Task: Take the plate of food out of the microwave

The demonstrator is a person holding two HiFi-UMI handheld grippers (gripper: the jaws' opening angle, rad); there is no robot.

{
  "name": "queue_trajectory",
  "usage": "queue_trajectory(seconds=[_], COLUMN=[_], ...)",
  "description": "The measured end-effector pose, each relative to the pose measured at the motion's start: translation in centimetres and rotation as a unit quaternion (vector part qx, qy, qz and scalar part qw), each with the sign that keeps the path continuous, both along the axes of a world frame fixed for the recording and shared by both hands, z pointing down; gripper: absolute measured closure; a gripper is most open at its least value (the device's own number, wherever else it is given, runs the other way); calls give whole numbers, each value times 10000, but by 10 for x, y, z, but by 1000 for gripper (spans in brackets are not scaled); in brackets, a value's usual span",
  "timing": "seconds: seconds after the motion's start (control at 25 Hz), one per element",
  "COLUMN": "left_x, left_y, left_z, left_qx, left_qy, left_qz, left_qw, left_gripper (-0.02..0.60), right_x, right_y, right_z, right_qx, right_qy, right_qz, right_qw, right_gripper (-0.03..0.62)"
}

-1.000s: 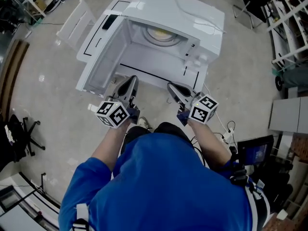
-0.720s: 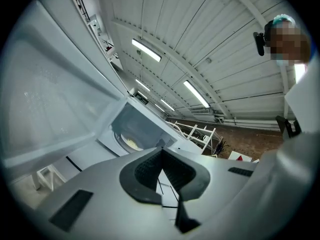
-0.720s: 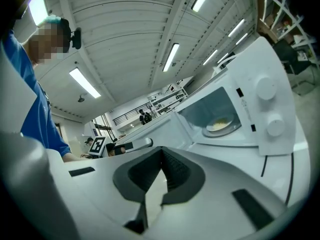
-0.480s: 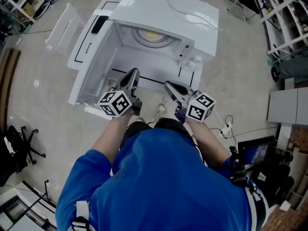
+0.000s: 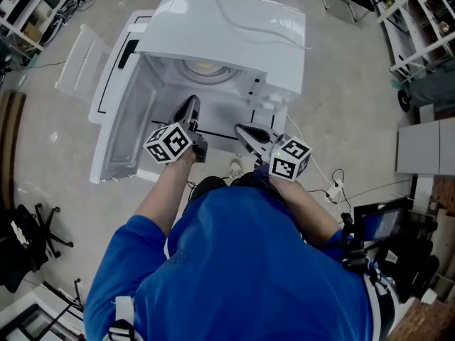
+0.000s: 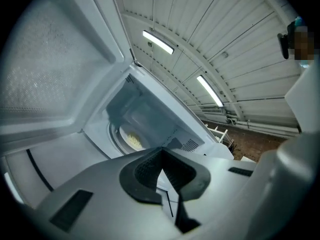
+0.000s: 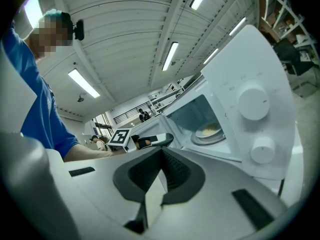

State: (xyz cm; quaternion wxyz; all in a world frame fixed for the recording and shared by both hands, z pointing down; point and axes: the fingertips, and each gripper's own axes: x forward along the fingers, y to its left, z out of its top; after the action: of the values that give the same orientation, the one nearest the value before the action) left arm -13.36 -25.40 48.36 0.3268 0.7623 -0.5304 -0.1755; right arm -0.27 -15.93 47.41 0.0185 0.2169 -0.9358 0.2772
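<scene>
A white microwave (image 5: pixel 234 27) stands with its door (image 5: pixel 117 130) swung open to the left. Inside, on the turntable, lies a plate of pale yellow food (image 5: pixel 202 67), also visible in the left gripper view as the plate (image 6: pixel 131 140) and in the right gripper view as the plate (image 7: pixel 209 130). My left gripper (image 5: pixel 188 111) is shut and empty at the mouth of the cavity, short of the plate. My right gripper (image 5: pixel 243 131) is shut and empty, in front of the control panel with two knobs (image 7: pixel 254 103). The left gripper (image 7: pixel 150 140) also shows in the right gripper view.
The open door (image 6: pixel 45 69) fills the left side beside my left gripper. A cable and power strip (image 5: pixel 334 187) lie on the floor at the right. An office chair (image 5: pixel 28 226) stands at the far left, shelving (image 5: pixel 416 20) at the upper right. People (image 7: pixel 144 115) stand far off.
My left gripper has moved forward, up to the microwave's opening. The right gripper has edged forward a little. Both stay shut.
</scene>
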Motion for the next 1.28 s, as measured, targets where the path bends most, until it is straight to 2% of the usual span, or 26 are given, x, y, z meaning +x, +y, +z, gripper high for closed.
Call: queue_trajectory(seconds=[0.2, 0.4, 0.52, 0.76, 1.04, 1.16, 1.28], left_x=[3, 5, 6, 5, 2, 3, 4], left_y=[-29, -51, -59, -76, -91, -97, -102], left_z=[16, 28, 40, 48, 57, 61, 65], left_qx=[-280, -421, -630, -935, -1208, -1319, -1519], left_qy=[300, 276, 447, 1033, 1435, 1593, 1693], left_qz=[-150, -181, -236, -436, -599, -616, -713], left_qw=[9990, 9986, 9967, 9893, 9804, 9764, 9712], left_gripper=[572, 572, 572, 571, 566, 513, 491], right_x=[4, 8, 11, 8, 6, 4, 1], right_y=[-6, -11, -14, -19, -26, -28, -29], right_z=[4, 7, 12, 16, 21, 20, 18], right_qx=[-38, -47, -127, -185, -235, -259, -250], right_qy=[71, 161, 169, 151, 179, 245, 246], right_qz=[-28, -28, 37, 39, 52, 34, 9], right_qw=[10000, 9999, 9998, 9997, 9996, 9994, 9994], right_gripper=[597, 597, 597, 597, 597, 597, 597])
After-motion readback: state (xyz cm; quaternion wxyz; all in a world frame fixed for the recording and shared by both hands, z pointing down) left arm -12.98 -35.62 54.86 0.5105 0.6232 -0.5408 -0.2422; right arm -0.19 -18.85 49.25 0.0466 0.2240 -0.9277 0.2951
